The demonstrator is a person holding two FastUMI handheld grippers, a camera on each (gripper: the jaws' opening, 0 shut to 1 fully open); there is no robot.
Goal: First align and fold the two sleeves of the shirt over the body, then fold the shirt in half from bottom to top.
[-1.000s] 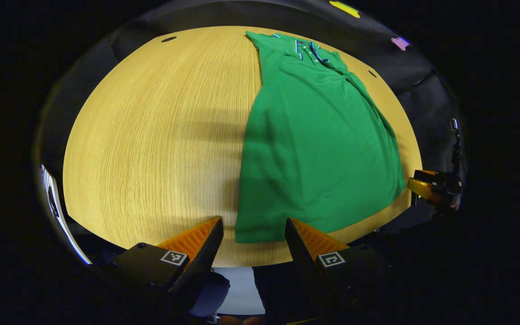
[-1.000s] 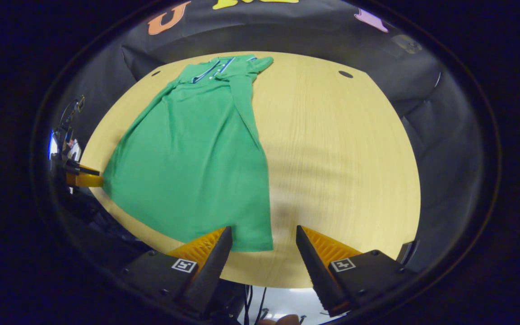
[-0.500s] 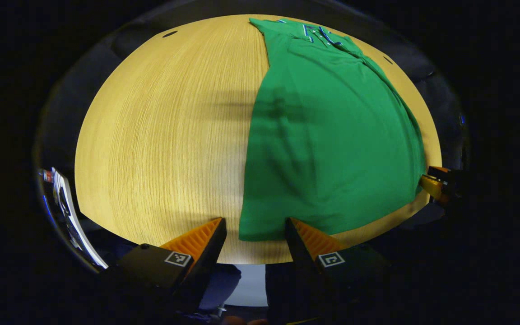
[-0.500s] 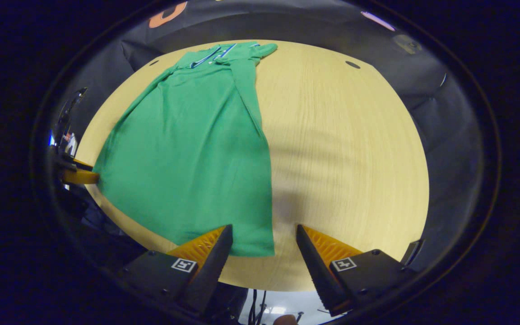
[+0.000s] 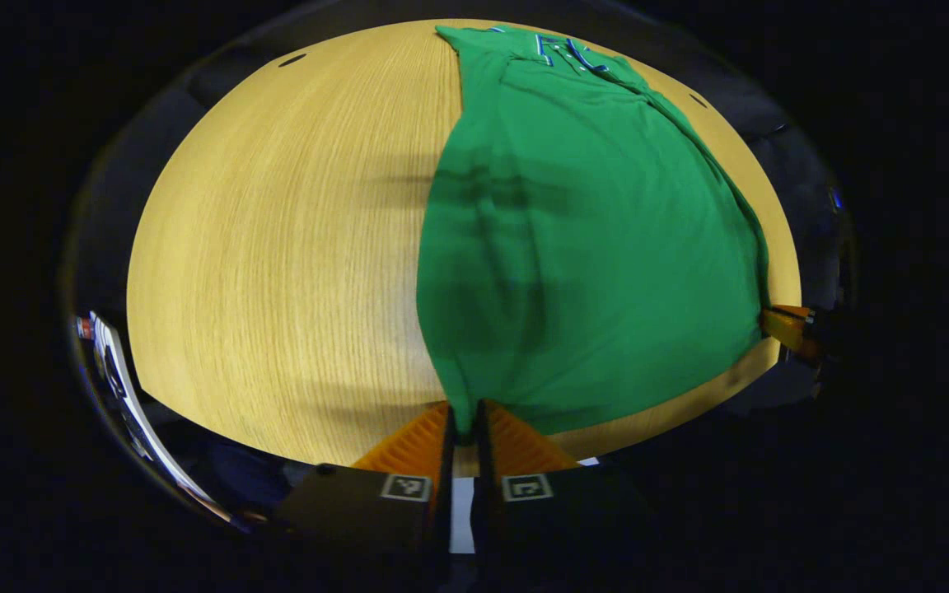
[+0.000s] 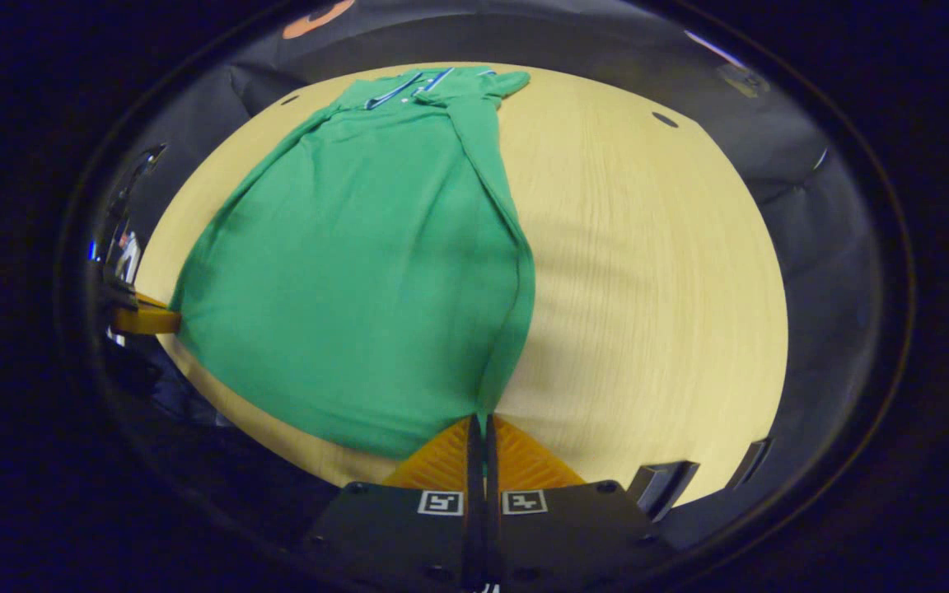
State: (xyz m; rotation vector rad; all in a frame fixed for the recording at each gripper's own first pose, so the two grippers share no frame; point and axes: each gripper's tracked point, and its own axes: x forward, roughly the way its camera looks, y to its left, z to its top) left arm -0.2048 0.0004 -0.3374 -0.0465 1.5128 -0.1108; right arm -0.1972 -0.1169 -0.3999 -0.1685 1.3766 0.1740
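On the wooden table [image 5: 277, 247] lies the green shirt [image 5: 590, 247] (sleeves already folded in, collar at the far end). Left gripper [image 5: 464, 428] is pinched tight on one bottom hem corner, right gripper [image 6: 480, 424] clamped on the other.

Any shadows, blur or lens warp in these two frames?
Left gripper view: fisheye bulges the wooden table; dark shadow bands cross the green polo shirt. Right gripper view: same bulge, softer shadow bands on the table right of the shirt, wood grain slightly smeared.
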